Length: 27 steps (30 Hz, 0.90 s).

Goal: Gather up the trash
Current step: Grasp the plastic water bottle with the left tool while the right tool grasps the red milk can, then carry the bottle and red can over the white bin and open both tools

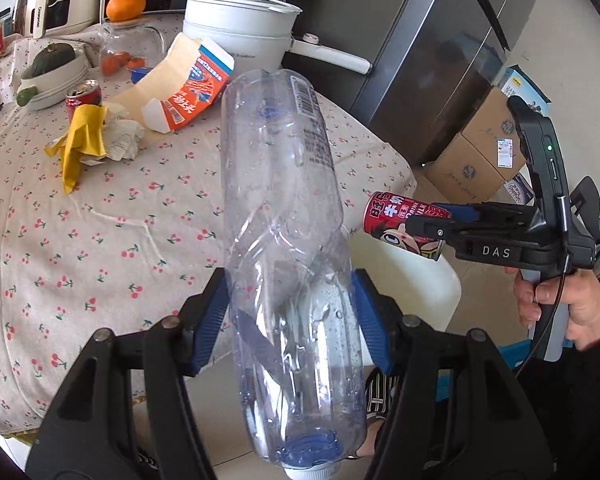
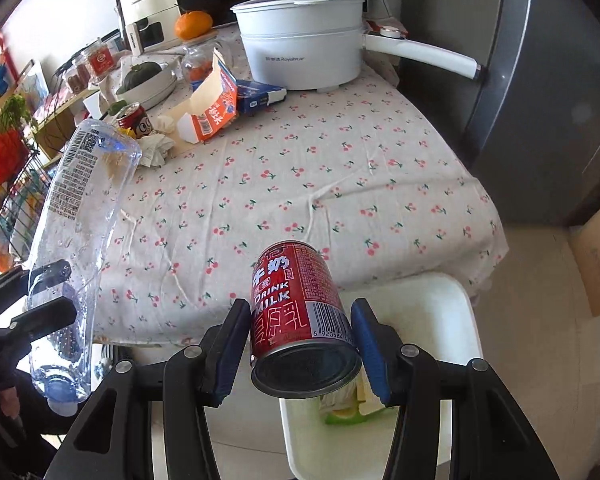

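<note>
**Count of Things on and off the Worktop**

There were two red milk cans: one [image 2: 304, 320] held off the worktop's near edge, one [image 2: 134, 120] toward the far left corner. One clear plastic bottle [image 1: 284, 240] showed. One torn orange-and-white carton [image 2: 214, 108], one white pot [image 2: 304, 44], one yellow wrapper [image 1: 80, 140], one crumpled paper [image 1: 124, 140] and one white bin [image 2: 420, 360] were counted.

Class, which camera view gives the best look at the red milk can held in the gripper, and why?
The right wrist view: the red milk can fills the centre between the right gripper pads, label and barcode readable. The left wrist view shows the same can small and side-on, partly covered by a finger.
</note>
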### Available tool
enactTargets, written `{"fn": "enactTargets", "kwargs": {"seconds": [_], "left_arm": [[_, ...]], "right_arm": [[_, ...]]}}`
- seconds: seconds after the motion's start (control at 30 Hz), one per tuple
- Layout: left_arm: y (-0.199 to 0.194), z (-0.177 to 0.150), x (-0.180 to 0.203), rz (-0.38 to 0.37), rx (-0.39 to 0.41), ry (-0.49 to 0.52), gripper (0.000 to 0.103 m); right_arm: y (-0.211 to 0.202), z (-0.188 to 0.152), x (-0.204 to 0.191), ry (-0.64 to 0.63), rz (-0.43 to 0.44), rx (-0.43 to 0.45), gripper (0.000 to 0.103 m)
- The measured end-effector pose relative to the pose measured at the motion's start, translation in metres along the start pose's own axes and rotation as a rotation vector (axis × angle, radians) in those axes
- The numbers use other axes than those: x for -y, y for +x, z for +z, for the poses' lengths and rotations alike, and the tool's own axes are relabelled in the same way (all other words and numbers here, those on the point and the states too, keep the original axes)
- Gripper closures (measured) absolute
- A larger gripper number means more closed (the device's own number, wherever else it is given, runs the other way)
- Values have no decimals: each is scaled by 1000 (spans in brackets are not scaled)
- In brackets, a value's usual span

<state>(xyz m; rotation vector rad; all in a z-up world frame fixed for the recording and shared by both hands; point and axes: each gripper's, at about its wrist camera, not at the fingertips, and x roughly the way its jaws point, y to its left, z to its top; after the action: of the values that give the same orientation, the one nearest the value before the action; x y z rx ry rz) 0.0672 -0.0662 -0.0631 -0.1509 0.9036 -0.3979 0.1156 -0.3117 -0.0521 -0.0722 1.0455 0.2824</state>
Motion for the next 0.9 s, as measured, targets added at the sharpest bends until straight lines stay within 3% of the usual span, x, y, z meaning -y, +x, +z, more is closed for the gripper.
{"fn": "enactTargets", "kwargs": {"seconds": [0.17, 0.43, 0.6, 0.67, 0.73, 0.9], "left_arm": [[22, -8, 19, -38, -57, 1, 40], [49, -7, 54, -76, -96, 30, 40], [69, -3, 75, -110, -117, 30, 40], [75, -2, 86, -123, -115, 36, 40], [81, 1, 94, -147, -103, 39, 40], [102, 3, 112, -165, -78, 73, 39]], "right_arm": [[7, -27, 33, 66, -15, -57, 50], [54, -71, 89, 207, -87, -299, 50], [68, -83, 110, 270, -84, -377, 49], [63, -83, 117, 303, -79, -376, 47], [50, -82, 124, 327, -70, -340, 35], [14, -83, 140, 370, -103, -262, 31]]}}
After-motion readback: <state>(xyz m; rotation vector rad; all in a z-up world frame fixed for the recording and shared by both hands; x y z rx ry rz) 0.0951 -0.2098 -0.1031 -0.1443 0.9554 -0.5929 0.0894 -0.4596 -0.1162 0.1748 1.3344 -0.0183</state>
